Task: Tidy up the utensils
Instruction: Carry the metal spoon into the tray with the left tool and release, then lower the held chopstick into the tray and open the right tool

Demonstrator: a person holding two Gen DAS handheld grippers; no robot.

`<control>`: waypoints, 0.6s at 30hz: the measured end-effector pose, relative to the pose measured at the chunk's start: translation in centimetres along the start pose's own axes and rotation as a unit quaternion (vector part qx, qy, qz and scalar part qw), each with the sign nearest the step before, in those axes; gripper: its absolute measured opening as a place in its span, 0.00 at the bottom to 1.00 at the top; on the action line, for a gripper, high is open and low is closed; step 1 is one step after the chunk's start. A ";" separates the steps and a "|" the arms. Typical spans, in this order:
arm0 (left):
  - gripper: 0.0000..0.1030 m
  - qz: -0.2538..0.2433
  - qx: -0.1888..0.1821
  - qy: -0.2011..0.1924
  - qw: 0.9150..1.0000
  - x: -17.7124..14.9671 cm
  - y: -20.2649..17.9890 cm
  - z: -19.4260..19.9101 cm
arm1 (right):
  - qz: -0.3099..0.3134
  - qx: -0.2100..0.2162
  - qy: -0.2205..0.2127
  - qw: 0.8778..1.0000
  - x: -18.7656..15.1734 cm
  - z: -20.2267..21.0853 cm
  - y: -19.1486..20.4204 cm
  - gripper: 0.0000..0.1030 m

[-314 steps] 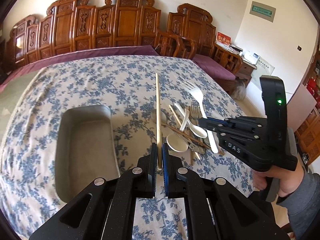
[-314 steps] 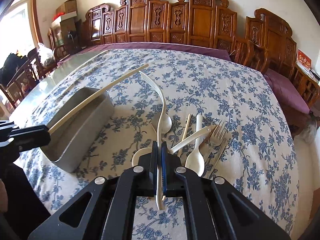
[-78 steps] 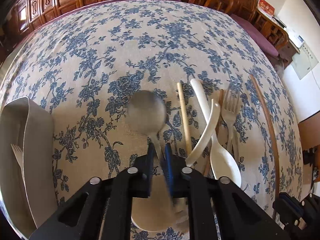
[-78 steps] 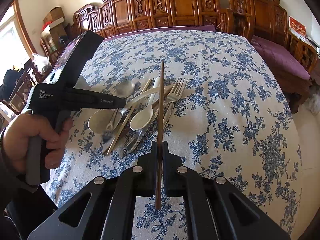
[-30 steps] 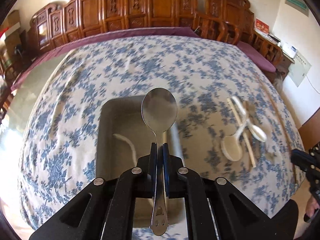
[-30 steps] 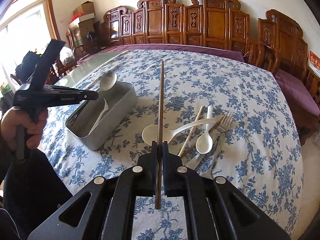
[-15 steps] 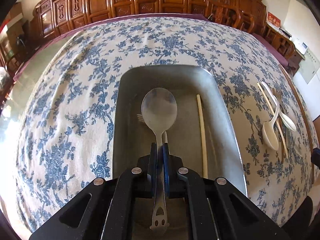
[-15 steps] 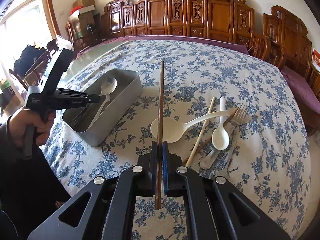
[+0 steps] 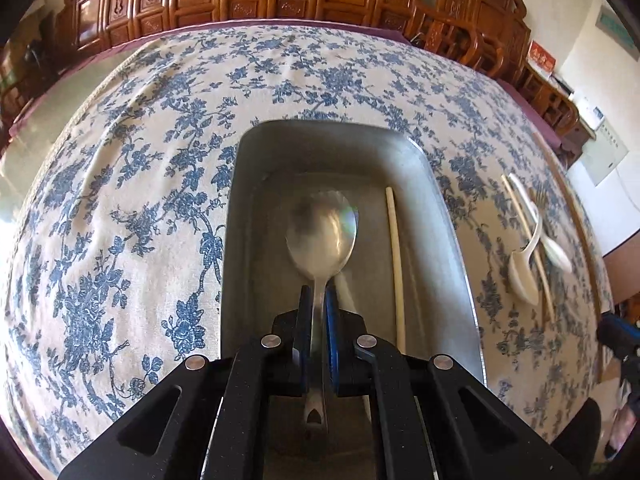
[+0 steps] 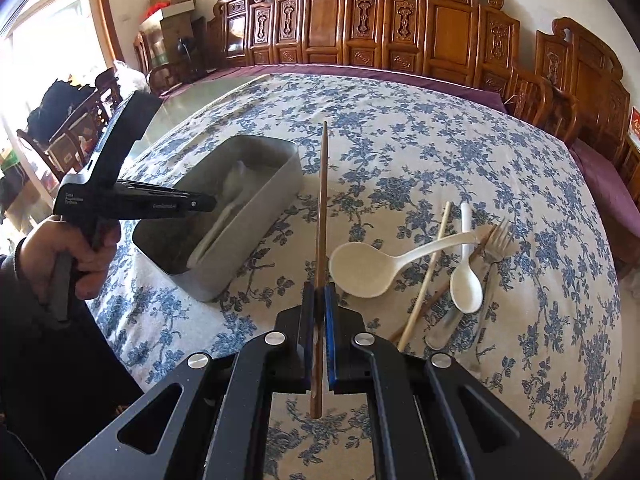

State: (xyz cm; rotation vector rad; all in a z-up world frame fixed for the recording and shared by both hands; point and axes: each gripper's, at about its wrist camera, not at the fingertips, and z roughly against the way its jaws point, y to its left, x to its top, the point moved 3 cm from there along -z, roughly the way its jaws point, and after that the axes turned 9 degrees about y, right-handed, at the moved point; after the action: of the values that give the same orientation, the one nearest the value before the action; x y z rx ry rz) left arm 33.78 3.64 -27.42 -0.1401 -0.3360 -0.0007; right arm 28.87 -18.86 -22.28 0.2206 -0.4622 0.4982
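The metal tray [image 9: 448, 216] holds a pale chopstick [image 9: 396, 256]; left gripper [image 9: 319, 312] clamps a steel spoon [image 9: 322, 232] inside; right gripper [image 10: 319, 312] pinches a brown chopstick [image 10: 322, 208]; other contents unclear.

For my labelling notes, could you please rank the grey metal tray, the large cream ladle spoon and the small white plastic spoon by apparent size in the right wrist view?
1. Grey metal tray
2. Large cream ladle spoon
3. Small white plastic spoon
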 end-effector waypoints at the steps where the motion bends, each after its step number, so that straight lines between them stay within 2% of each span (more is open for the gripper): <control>1: 0.05 -0.001 -0.002 -0.002 1.000 0.0 0.0 0.2 | 0.000 0.000 0.000 1.000 0.1 0.0 0.2 0.06; 7: 0.05 -0.009 -0.010 -0.026 1.000 0.1 -0.1 2.2 | 0.002 0.009 -0.001 1.000 1.2 0.0 2.3 0.06; 13: 0.05 -0.029 -0.001 -0.062 0.998 -0.2 -0.2 4.7 | -0.001 0.027 0.001 1.000 2.8 -1.4 5.1 0.06; 18: 0.05 -0.021 -0.003 -0.077 0.997 0.0 1.1 5.9 | -0.011 0.048 0.005 0.999 4.4 -3.2 7.2 0.06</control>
State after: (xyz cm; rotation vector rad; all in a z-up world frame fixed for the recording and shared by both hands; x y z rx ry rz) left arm 31.83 5.52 -22.05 -0.1399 -0.4922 -0.0329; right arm 29.86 -9.89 -22.29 0.3154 -0.4267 0.5000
